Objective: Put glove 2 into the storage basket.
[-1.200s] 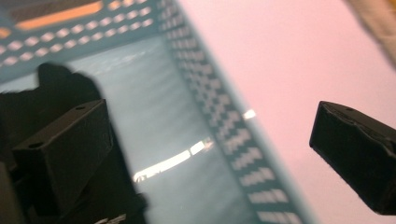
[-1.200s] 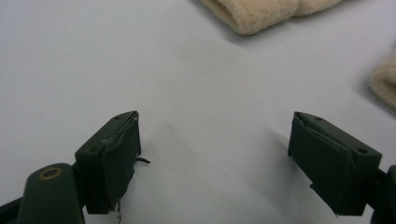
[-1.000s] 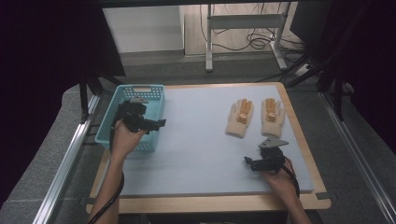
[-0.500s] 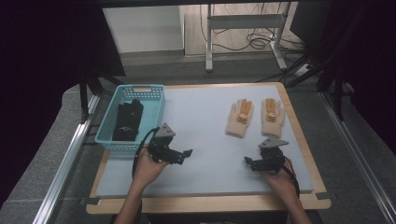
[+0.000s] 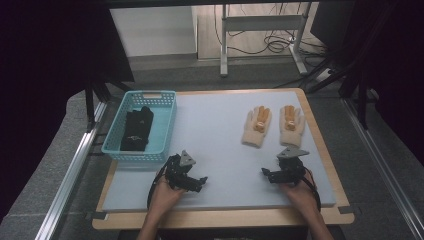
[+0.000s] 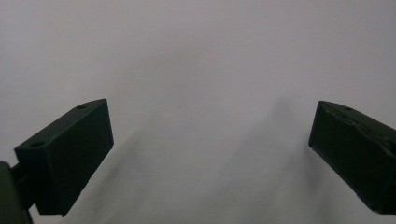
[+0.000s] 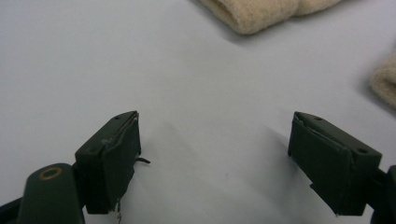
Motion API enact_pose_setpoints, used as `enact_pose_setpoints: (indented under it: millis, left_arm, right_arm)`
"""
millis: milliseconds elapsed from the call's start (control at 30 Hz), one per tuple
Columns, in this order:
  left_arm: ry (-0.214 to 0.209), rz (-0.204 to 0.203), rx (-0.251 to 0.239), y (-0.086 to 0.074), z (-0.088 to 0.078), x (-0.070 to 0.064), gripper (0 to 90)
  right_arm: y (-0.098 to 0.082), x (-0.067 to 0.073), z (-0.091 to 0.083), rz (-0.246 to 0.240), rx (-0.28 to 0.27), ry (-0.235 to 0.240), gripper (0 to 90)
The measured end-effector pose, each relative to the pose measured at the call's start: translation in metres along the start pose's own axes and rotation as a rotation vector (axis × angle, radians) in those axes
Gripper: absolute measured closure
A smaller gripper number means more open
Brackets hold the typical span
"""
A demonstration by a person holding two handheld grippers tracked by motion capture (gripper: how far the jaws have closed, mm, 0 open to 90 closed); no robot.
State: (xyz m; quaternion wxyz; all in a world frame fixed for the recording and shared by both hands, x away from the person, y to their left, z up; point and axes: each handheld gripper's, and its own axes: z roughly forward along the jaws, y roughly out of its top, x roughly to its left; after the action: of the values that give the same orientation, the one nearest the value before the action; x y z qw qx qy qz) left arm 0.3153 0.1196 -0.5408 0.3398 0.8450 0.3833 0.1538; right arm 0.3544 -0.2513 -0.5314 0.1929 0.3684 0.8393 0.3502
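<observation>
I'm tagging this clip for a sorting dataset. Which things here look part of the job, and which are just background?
Likely the job:
teal basket
black gloves inside it
two cream gloves on the mat
left gripper, right gripper, both open

Background:
metal stand
floor cables

left claw [image 5: 200,181] out of basket [image 5: 165,120], empty, near table front; black gloves [image 5: 136,129] left inside.

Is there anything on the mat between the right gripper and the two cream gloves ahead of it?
Nothing visible. The right gripper rests open at the near edge of the mat, and only bare mat lies between it and the cream gloves. The blue basket with the black gloves sits far off to the left.
</observation>
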Motion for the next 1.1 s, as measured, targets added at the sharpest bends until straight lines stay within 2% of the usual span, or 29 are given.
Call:
enact_pose_setpoints:
  millis: [67,133,167,400,467,600,733,800,967,1100]
  left_arm:
    - [0.005,-0.007,0.011,-0.003,0.003,0.001,0.4]
    - [-0.017,-0.041,0.002,-0.006,0.004,0.003,0.5]
    - [-0.017,-0.045,0.002,-0.006,0.003,0.003,1.1]
    - [-0.017,-0.042,0.003,-0.006,0.004,0.003,0.4]
    - [-0.017,-0.043,0.002,-0.006,0.005,0.003,0.4]
    - [-0.017,-0.044,0.001,-0.006,0.005,0.003,0.4]
    - [-0.017,-0.045,0.002,-0.006,0.005,0.003,0.4]
    - [-0.018,-0.045,0.001,-0.006,0.005,0.003,0.4]
    - [-0.017,-0.046,0.000,-0.006,0.005,0.003,0.5]
    - [-0.017,-0.049,-0.001,-0.006,0.005,0.003,0.5]
  right_arm:
    - [0.000,-0.001,0.000,0.003,0.001,0.003,16.7]
    - [0.000,-0.001,0.000,0.004,0.004,0.005,16.7]
    - [0.000,-0.001,0.000,0.004,0.004,0.005,16.7]
    - [0.001,-0.002,-0.001,-0.001,-0.001,0.038,21.3]
    - [0.002,-0.005,-0.001,0.017,-0.009,0.052,25.2]
    - [0.012,-0.015,0.003,0.056,-0.017,0.043,32.5]
    - [0.030,-0.035,0.008,0.101,-0.056,0.046,40.8]
    - [0.038,-0.042,0.010,0.112,-0.063,0.031,45.5]
    - [0.050,-0.059,0.018,0.132,-0.048,0.011,56.0]
    - [0.052,-0.069,0.026,0.150,-0.037,0.011,59.9]
